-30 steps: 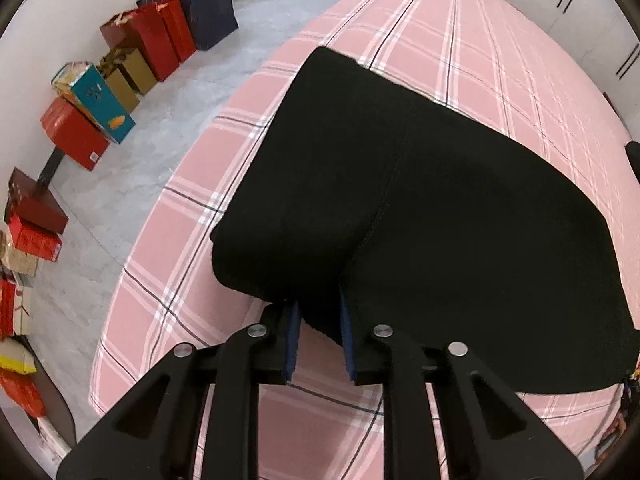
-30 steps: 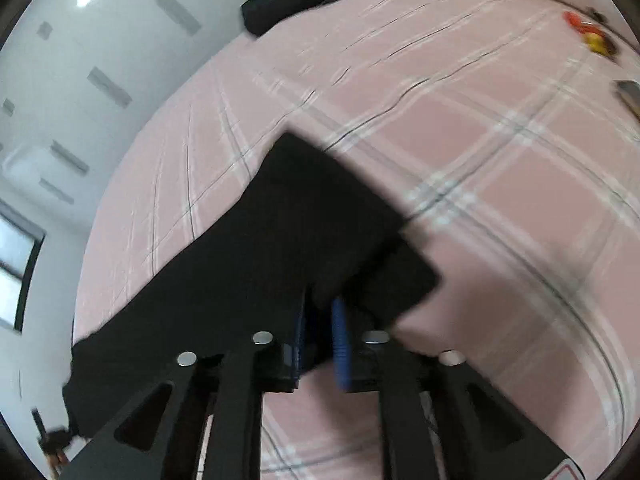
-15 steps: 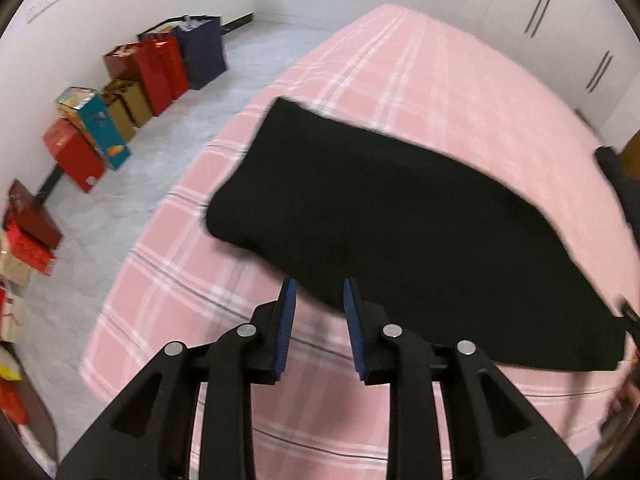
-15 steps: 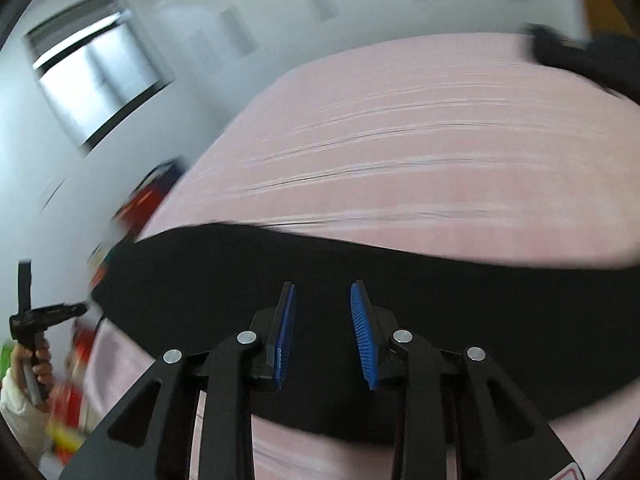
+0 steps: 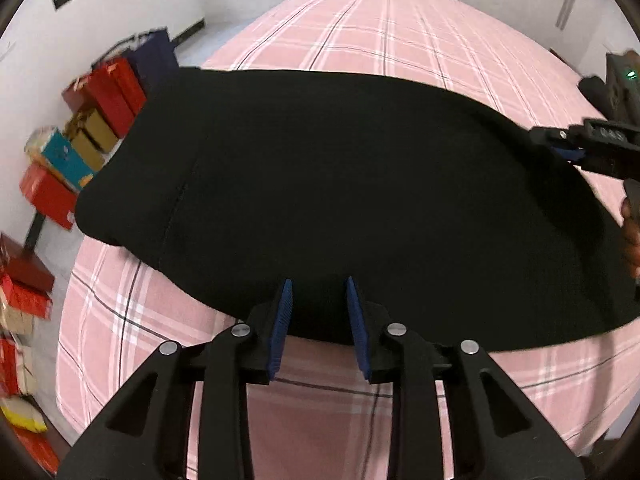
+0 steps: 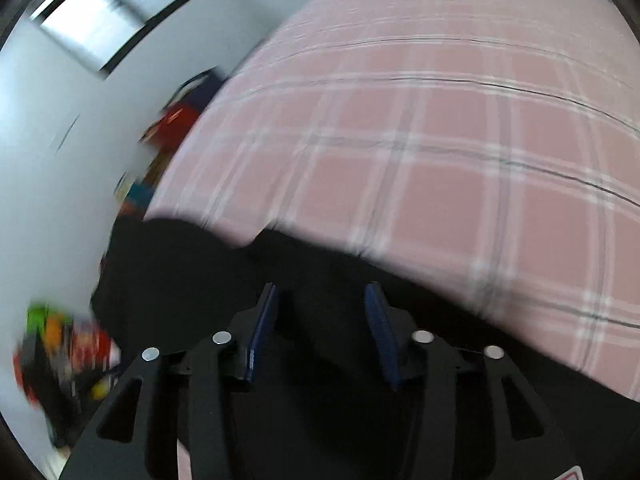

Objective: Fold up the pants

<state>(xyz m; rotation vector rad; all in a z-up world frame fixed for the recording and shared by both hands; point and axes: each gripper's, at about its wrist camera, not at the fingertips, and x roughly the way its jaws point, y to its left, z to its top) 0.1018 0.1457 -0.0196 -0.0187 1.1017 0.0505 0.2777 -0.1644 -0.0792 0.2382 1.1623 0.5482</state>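
Black pants (image 5: 340, 184) lie folded in a wide dark slab on the pink plaid bed (image 5: 400, 36). My left gripper (image 5: 318, 304) hovers at their near edge. Its jaws are opening, and the blue pads (image 5: 282, 320) stand apart and press on nothing; fabric shows only beyond the gap. At the right edge of the left wrist view, my right gripper (image 5: 568, 150) reaches over the pants' far right side, with a hand (image 5: 632, 236) below it. The right wrist view is blurred. There the right gripper (image 6: 320, 304) is open above the black pants (image 6: 180, 280), gripping nothing.
Red, blue and brown gift bags and boxes (image 5: 108, 96) line the white wall on the floor left of the bed. More red boxes (image 5: 24, 288) sit lower left. A window (image 6: 108, 20) is high on the wall. The bed's corner (image 5: 80, 360) drops off near left.
Both grippers held the pants a second ago and have let go. The pants now lie flat. My left gripper drew back to the near edge; the right one swung fast across the bed.
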